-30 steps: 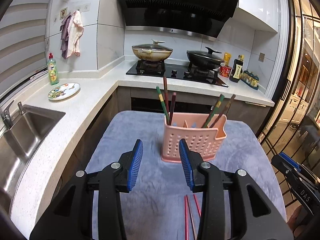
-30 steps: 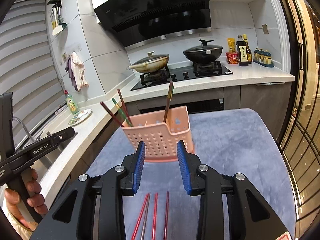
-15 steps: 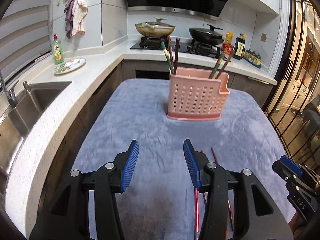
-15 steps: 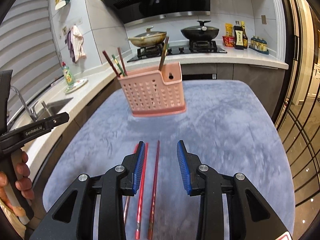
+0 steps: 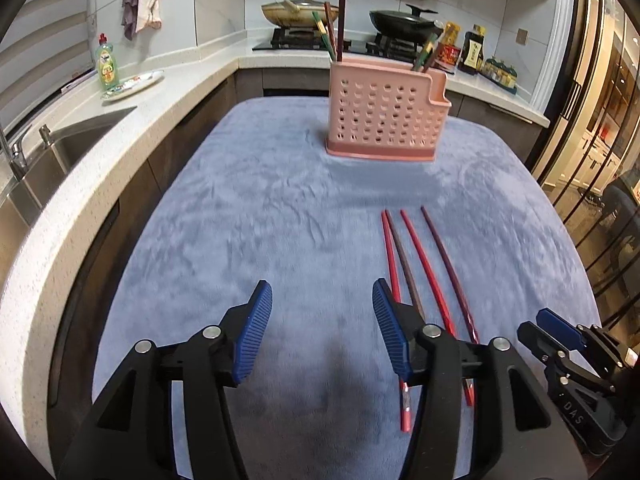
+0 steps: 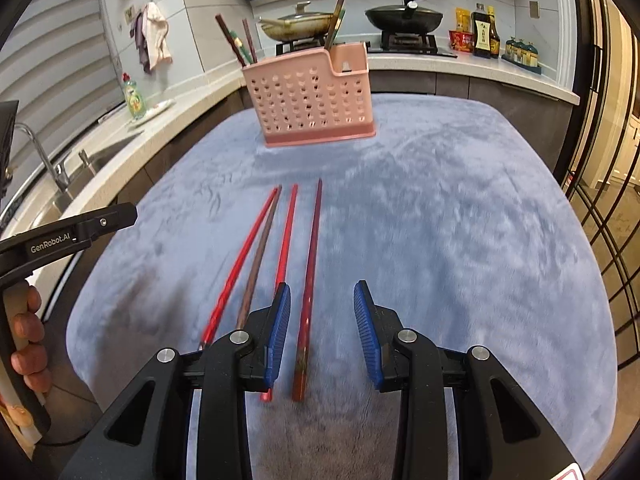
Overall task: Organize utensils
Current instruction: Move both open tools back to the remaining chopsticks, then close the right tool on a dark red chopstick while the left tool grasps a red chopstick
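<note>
Four chopsticks (image 6: 280, 256) are lying side by side on the blue cloth (image 5: 248, 240) covering the desk, tips pointing toward the pink perforated holder (image 5: 382, 114), which is standing upright at the far end of the cloth, well apart from them. Approx. five more chopsticks are being held upright in the holder: three in its left compartment, two at the right.

Left hand-held gripper (image 5: 322, 328): jaws are standing roughly half open and have just been opening further; nothing is being held between them, only bare cloth showing in the gap. Its right finger (image 5: 390, 332) is overlapping the two leftmost chopsticks in the left wrist view; contact cannot be told.

Right hand-held gripper (image 6: 322, 332): jaws are being kept partly open. The rightmost, dark red chopstick (image 6: 310, 280) is lying in the gap, nearer the left pad (image 6: 278, 332) and apart from the right pad; it is not being pinched. The neighbouring red chopstick is passing under the left pad.

A person's fingers (image 6: 30, 344) are being seen wrapped round the left gripper's handle at the left edge of the right wrist view.

Background: sink (image 5: 60, 148), dish-soap bottle (image 5: 107, 63), two pans on the hob.
</note>
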A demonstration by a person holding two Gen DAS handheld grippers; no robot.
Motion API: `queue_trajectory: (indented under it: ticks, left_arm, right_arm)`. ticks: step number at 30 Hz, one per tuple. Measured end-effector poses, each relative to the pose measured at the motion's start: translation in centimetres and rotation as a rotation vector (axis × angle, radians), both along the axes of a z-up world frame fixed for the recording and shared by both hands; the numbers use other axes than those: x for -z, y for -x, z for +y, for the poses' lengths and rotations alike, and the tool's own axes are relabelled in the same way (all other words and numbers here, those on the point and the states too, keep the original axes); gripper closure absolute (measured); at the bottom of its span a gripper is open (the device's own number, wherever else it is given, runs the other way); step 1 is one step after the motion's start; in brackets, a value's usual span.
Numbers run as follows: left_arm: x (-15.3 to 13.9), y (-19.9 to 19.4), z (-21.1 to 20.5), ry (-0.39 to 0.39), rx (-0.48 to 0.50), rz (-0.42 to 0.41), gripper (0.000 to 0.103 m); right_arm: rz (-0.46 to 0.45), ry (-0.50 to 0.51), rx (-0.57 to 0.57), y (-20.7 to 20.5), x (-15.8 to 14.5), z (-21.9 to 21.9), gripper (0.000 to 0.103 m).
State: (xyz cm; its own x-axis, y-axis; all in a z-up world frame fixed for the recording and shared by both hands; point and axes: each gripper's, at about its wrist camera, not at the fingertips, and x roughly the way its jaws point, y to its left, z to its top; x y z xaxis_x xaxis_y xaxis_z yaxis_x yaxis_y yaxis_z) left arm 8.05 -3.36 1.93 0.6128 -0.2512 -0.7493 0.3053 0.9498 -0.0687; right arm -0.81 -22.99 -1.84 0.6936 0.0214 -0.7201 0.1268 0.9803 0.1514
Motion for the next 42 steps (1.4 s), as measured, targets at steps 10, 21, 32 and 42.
queue_trajectory:
  ticks: [10,21,32,42]
  left_arm:
    - [2.9,1.8,0.1,-0.016,0.017,0.076,0.045]
    - [4.5,3.3,-0.4,-0.021,0.050,0.124,0.042]
    - [6.1,4.4,-2.2,-0.029,0.109,0.172,0.040]
    - [7.9,4.5,-3.3,-0.045,0.128,0.209,0.046]
  right_arm:
    - [0.069,0.004,-0.026,0.4,3.2,1.6,0.072]
    - [0.102,0.008,-0.028,0.7,4.7,1.8,0.090]
    - [0.099,0.001,-0.002,1.1,4.7,0.9,0.096]
    - [0.104,-0.036,0.017,1.8,4.8,0.0,0.096]
